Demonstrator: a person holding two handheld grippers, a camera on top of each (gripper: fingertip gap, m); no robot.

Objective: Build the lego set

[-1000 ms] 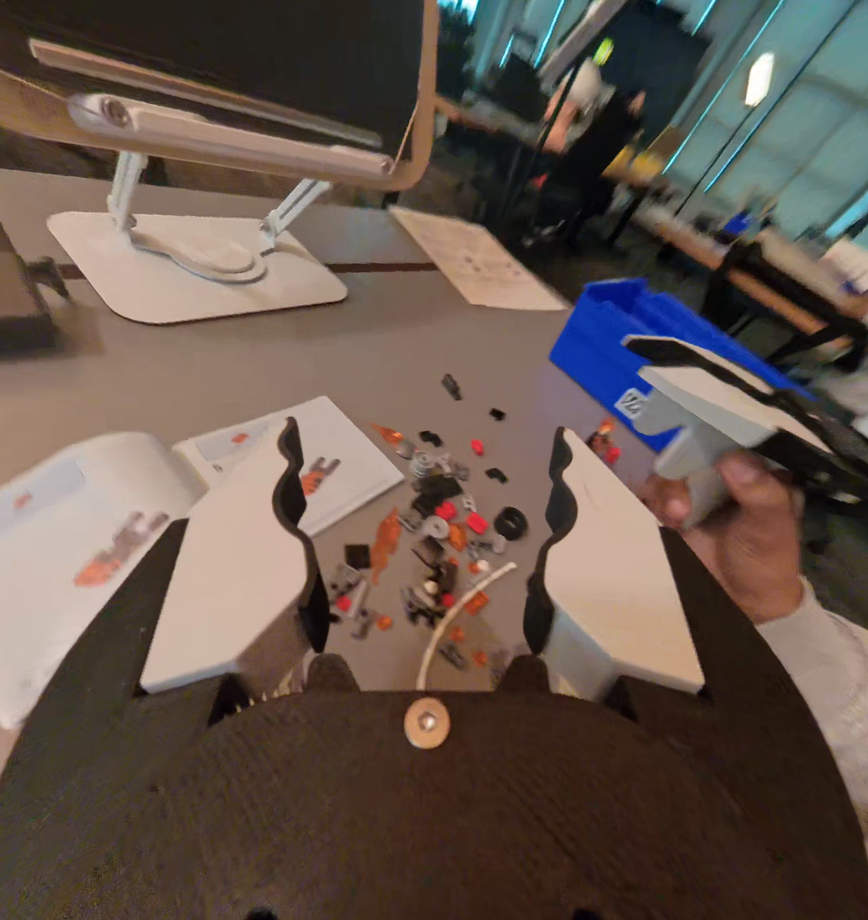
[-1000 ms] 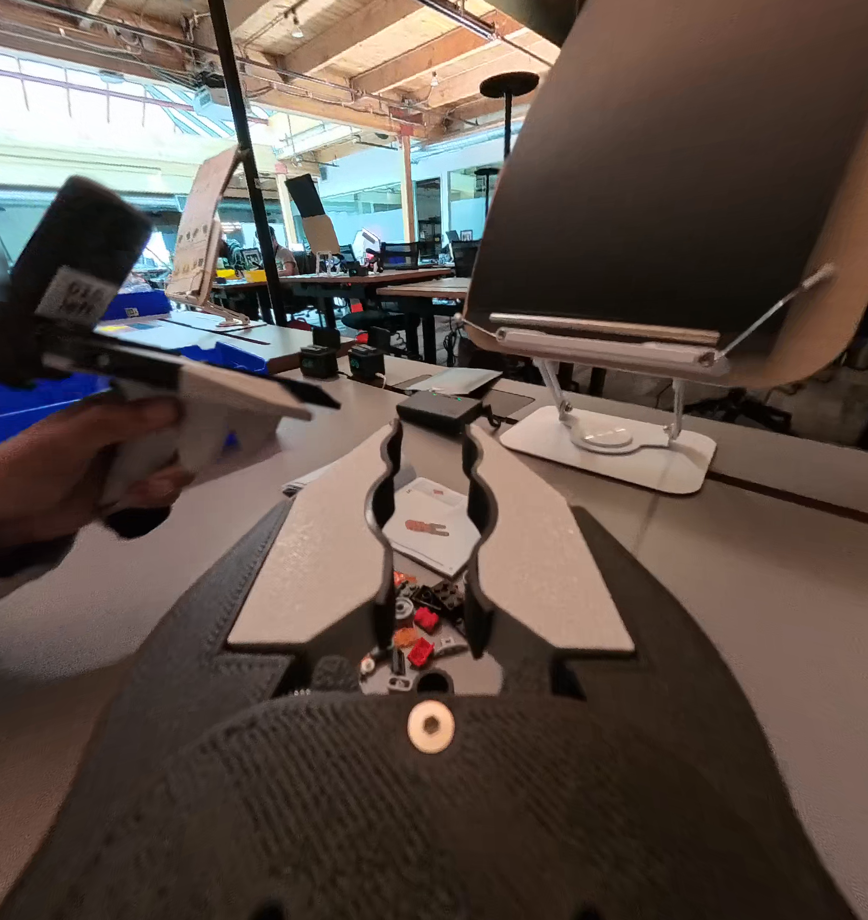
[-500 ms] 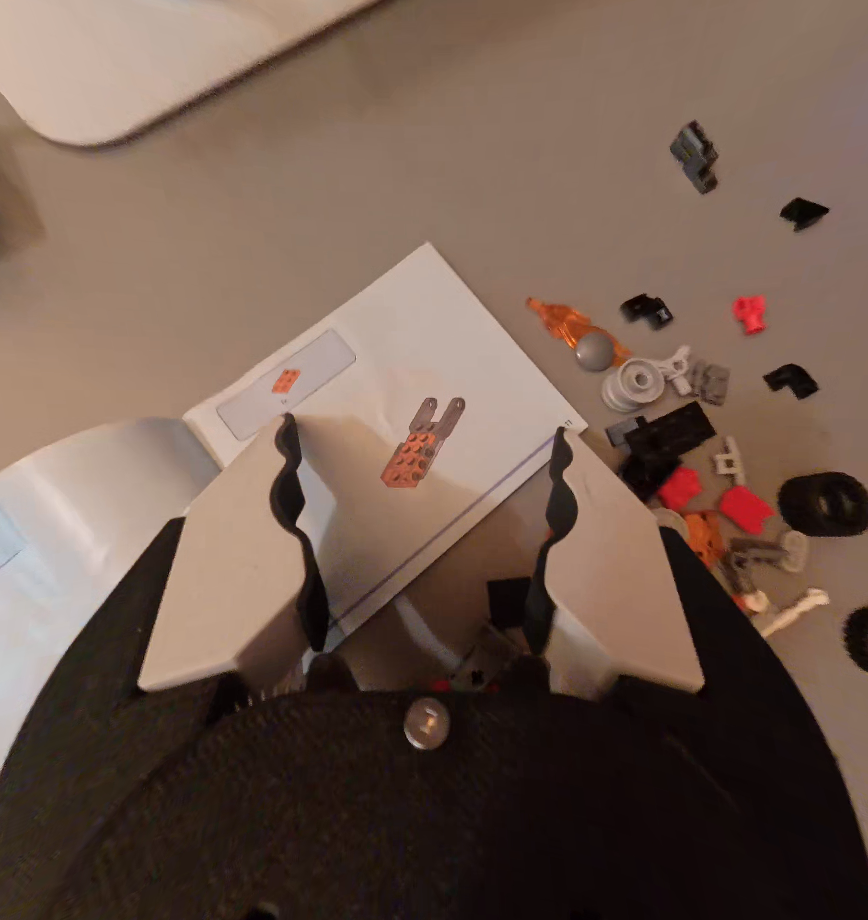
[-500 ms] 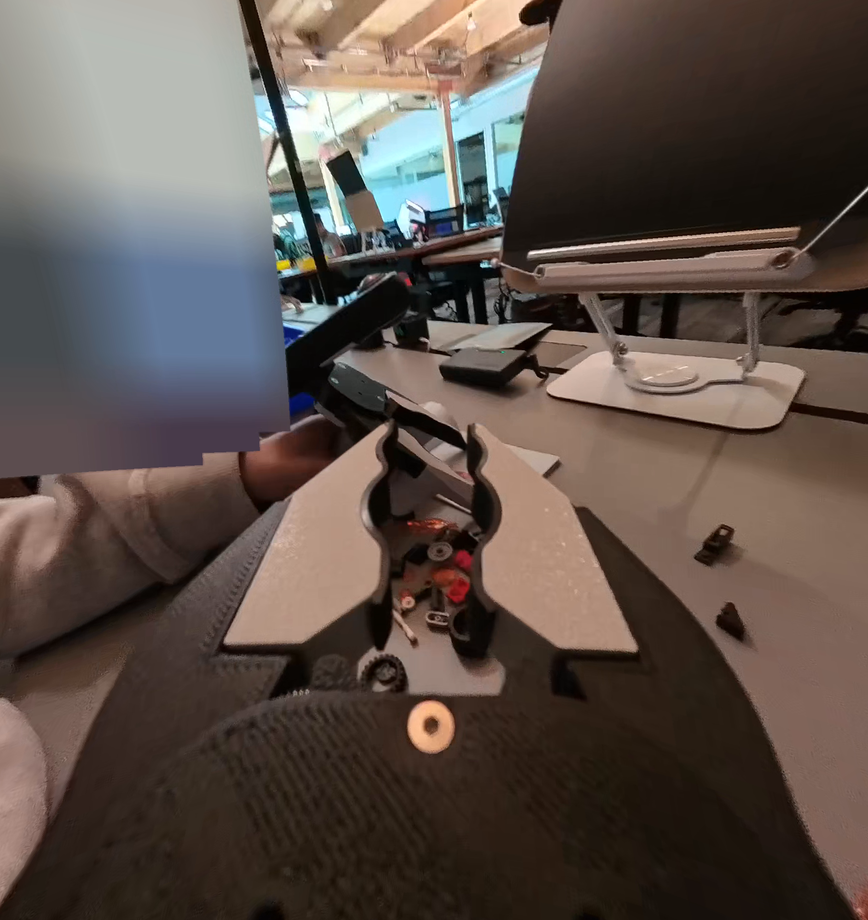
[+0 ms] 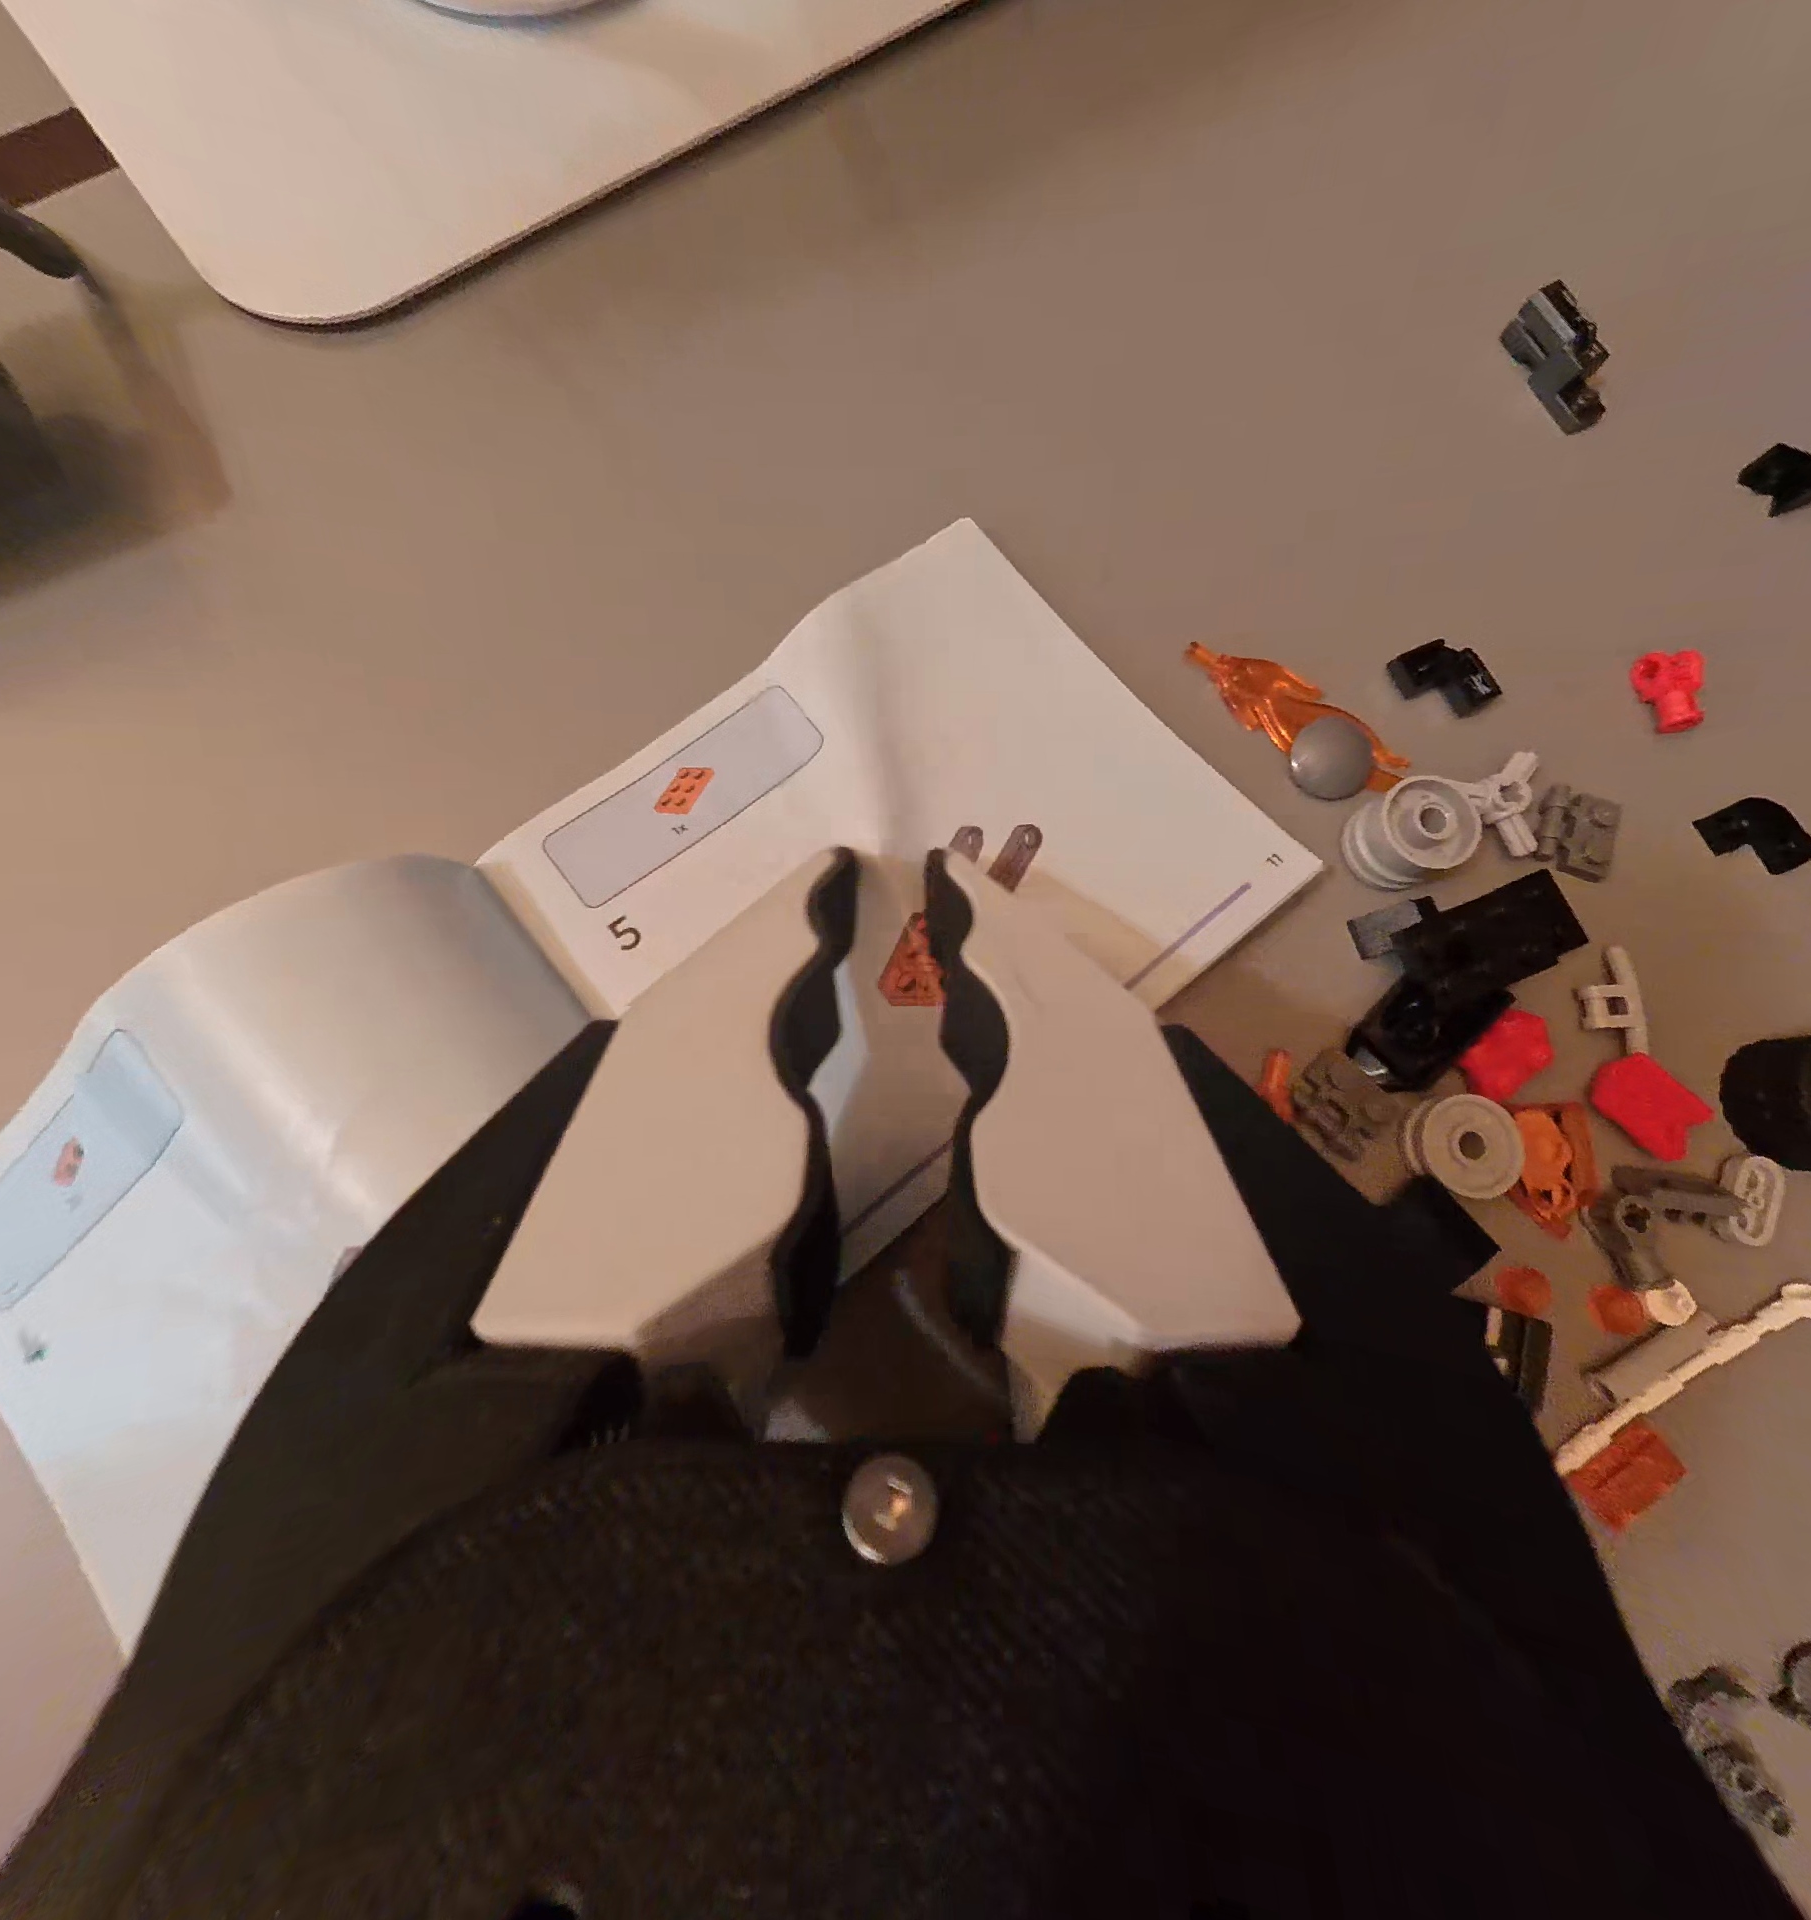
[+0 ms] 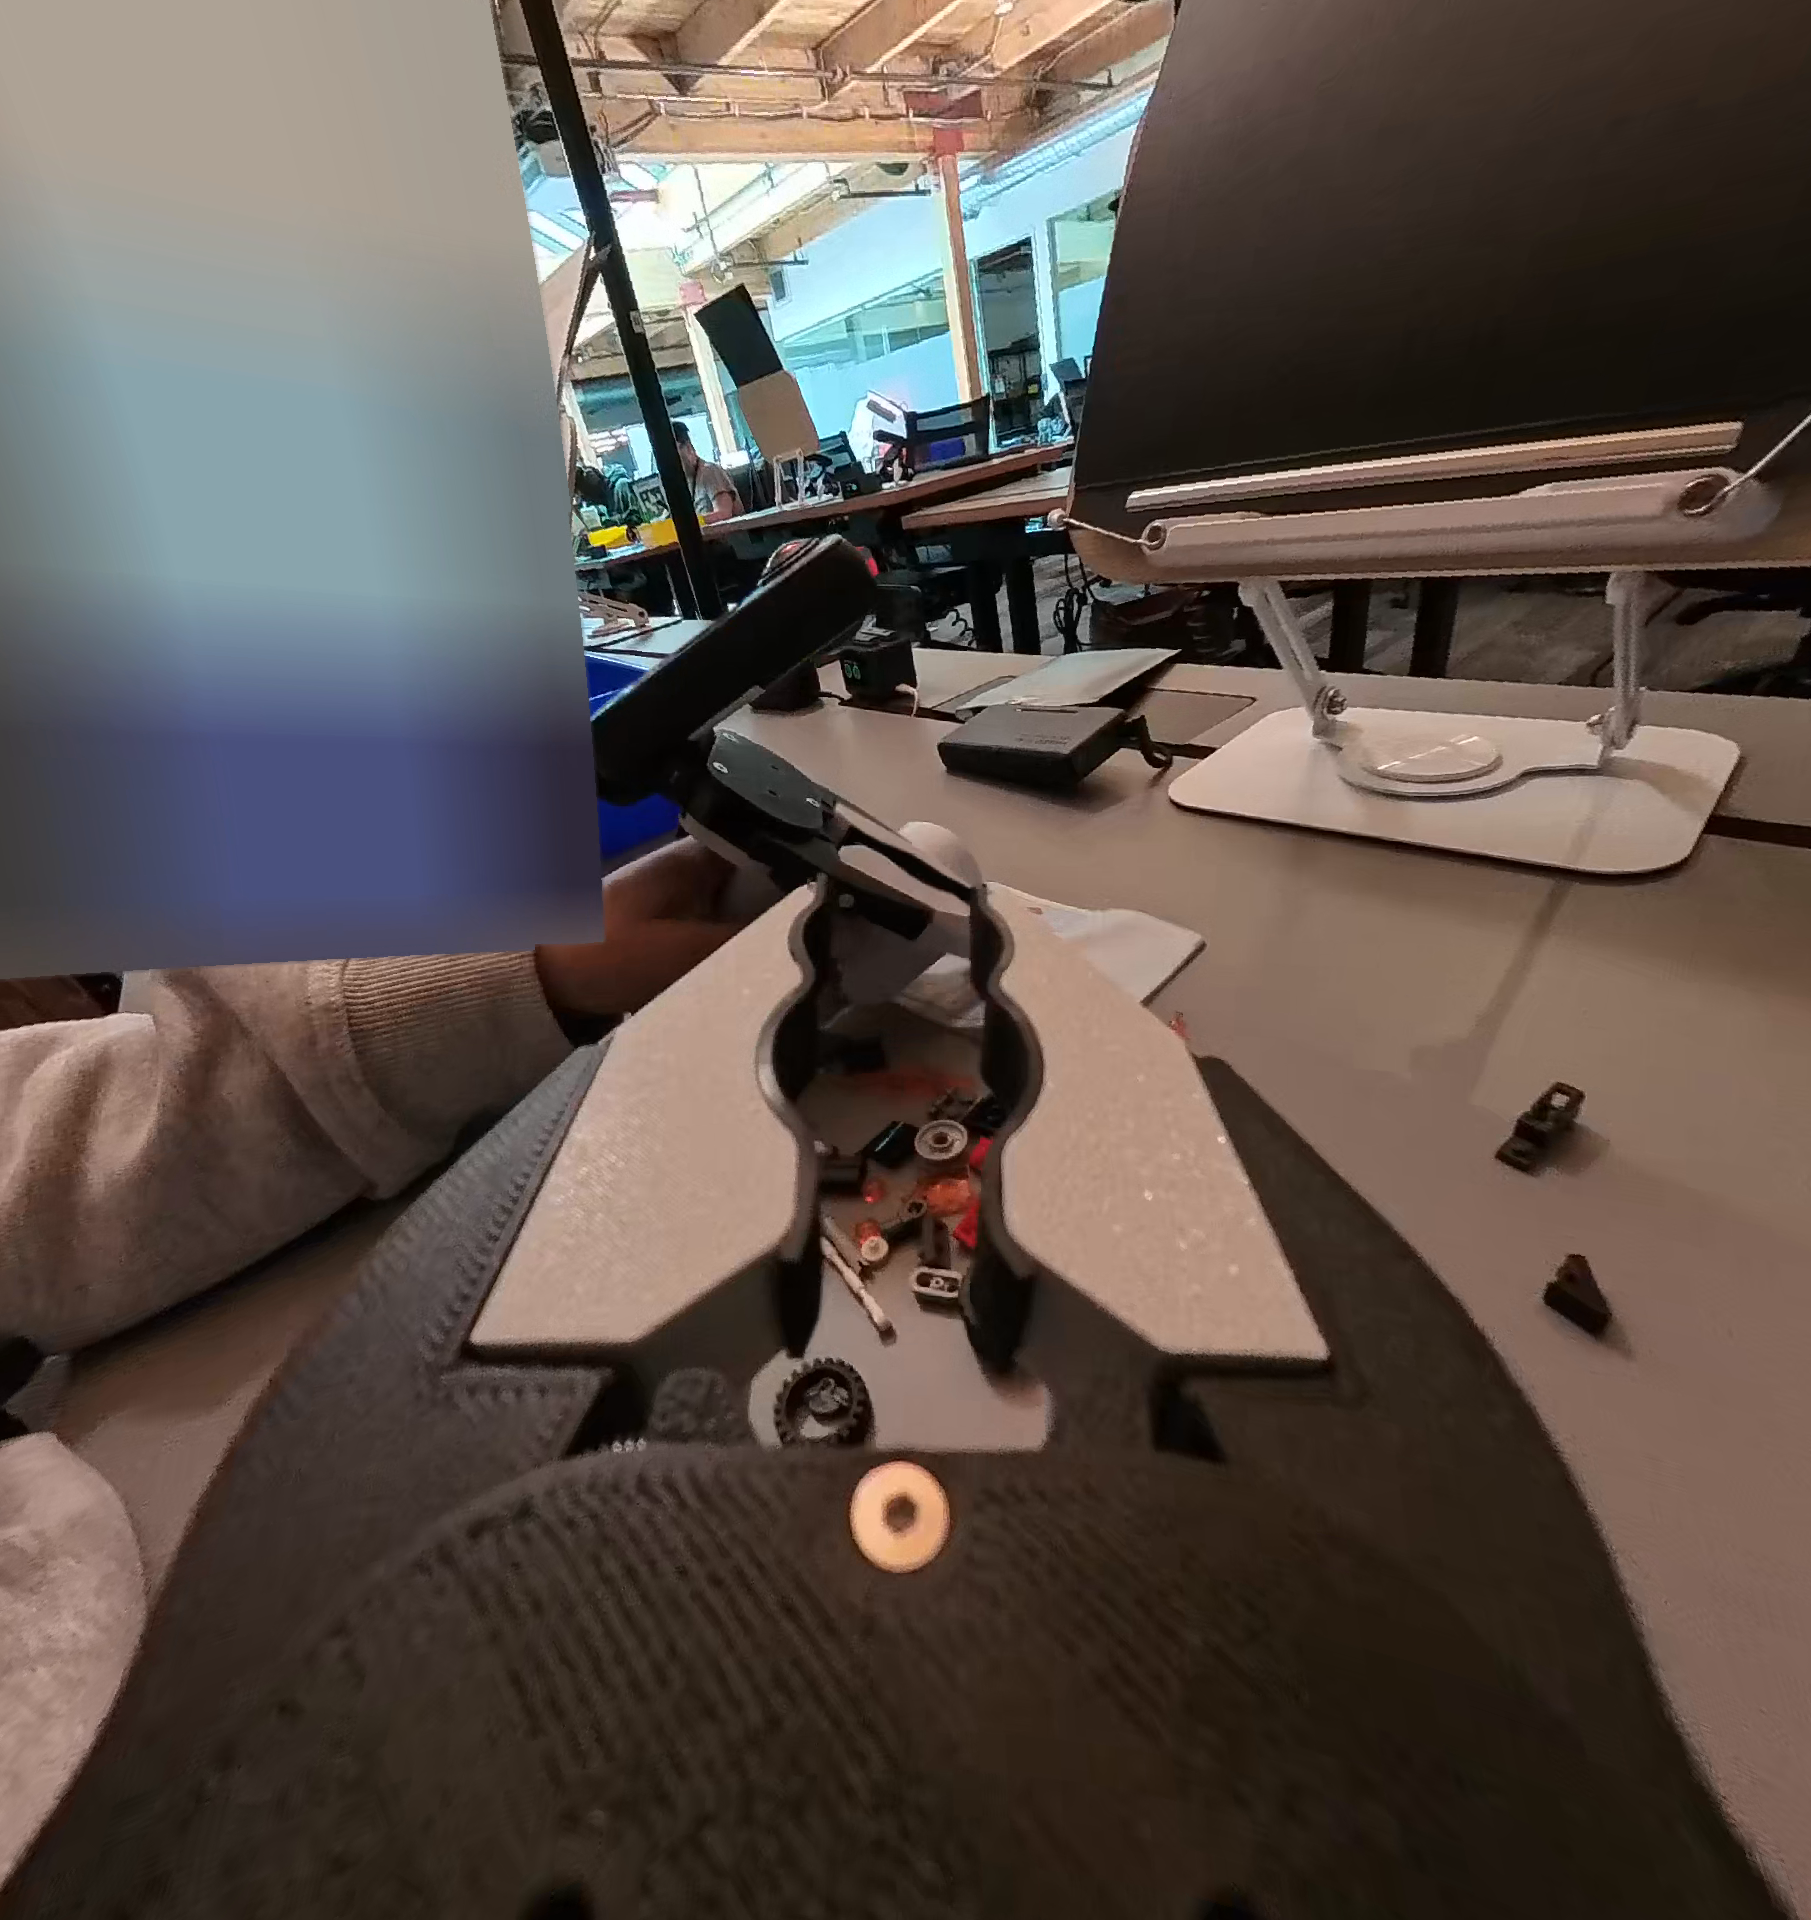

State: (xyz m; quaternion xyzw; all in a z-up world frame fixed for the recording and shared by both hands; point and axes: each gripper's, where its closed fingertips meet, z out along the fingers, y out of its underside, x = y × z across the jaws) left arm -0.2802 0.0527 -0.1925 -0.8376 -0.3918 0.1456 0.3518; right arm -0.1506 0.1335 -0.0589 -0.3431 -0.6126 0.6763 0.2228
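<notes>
change: since half a second ago left jaws have narrowed from wide spread to nearly together over the booklet; right view barely shifts.
left gripper (image 5: 888,871): jaws almost pressed together, thin gap at the tips, nothing pinched that i can see; tips over the right page of the instruction booklet (image 5: 994,727), contact with paper cannot tell.
right gripper (image 6: 896,902): jaws part spread, a gap between them, holding nothing; points over the parts pile toward the left gripper.
lego pieces (image 5: 1483,1039): loose on the bench (image 5: 880,416), just right of the booklet; black, grey, red, orange bits mixed and touching.
orange flame piece (image 5: 1254,691): near the booklet's right edge, grey dome (image 5: 1330,756) on it.
black tyre (image 5: 1800,1101): right edge of the pile.
stray pieces: dark grey clip (image 5: 1555,353) and black wedge (image 5: 1792,478), apart from the pile.
stand base (image 5: 381,156): white, far side of the bench.
person: sleeve (image 6: 205,1122) at left in right wrist view.
</notes>
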